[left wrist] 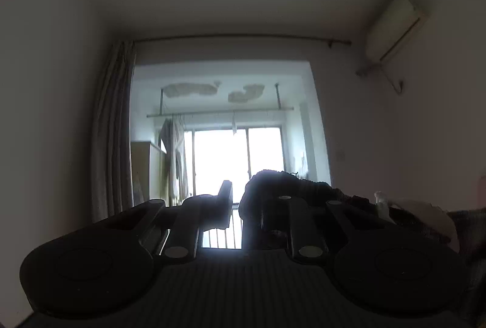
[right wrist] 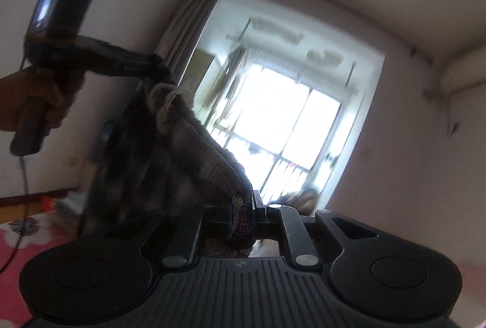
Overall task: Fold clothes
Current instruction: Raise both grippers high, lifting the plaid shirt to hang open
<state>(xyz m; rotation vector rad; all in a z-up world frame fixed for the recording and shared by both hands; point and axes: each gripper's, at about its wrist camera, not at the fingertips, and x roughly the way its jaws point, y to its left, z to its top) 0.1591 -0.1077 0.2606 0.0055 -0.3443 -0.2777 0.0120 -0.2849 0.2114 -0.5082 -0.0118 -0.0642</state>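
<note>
From the left wrist, the left hand-held gripper (left wrist: 235, 206) looks pinched on dark cloth (left wrist: 273, 191), raised toward the window (left wrist: 237, 157). From the right wrist, the right hand-held gripper (right wrist: 243, 215) is clamped on the cloth's hem, which hangs taut between both above the bed (right wrist: 18, 233). I judge it a lift-and-spread step; next, level the corners, with open air all round.

Count: two grippers, left gripper (right wrist: 153, 65) and right gripper (right wrist: 244, 214); one plaid garment (right wrist: 182, 151); one hand (right wrist: 36, 103); one window (left wrist: 237, 160); one curtain (left wrist: 114, 130); one air conditioner (left wrist: 395, 27); one pink floral cover (right wrist: 18, 236).
</note>
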